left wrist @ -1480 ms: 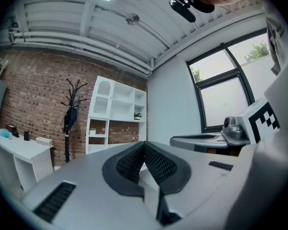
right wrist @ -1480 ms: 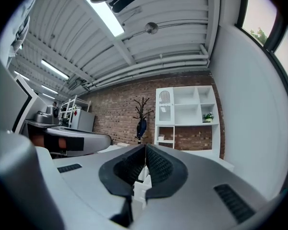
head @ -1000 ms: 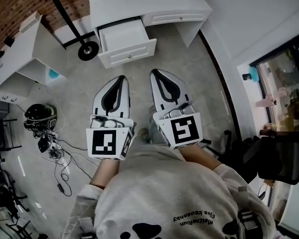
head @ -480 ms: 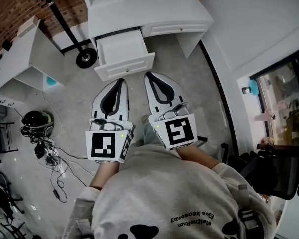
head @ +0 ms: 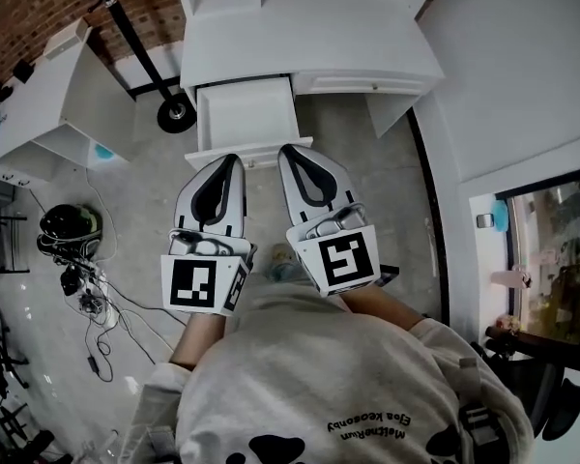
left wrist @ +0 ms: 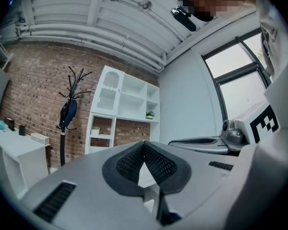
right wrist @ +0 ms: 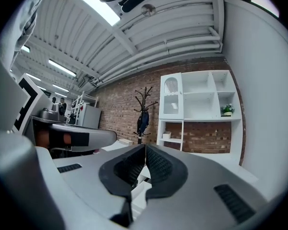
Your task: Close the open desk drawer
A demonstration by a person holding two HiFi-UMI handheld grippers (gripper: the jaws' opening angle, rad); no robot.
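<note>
The white desk stands ahead with its left drawer pulled out and empty inside. The drawer's front panel faces me. My left gripper and right gripper are side by side, both shut with nothing held, and their tips overlap the drawer front from above in the head view. In the left gripper view the left gripper points at white shelving, with its jaws closed tip to tip. The right gripper is likewise closed in its own view.
A coat stand has its round base on the floor left of the drawer. A second white desk stands at the left, with cables and a helmet on the floor below it. A white wall runs along the right.
I have moved closer to the desk. Both grippers have advanced from short of the drawer to level with its front panel. The drawer still stands open.
</note>
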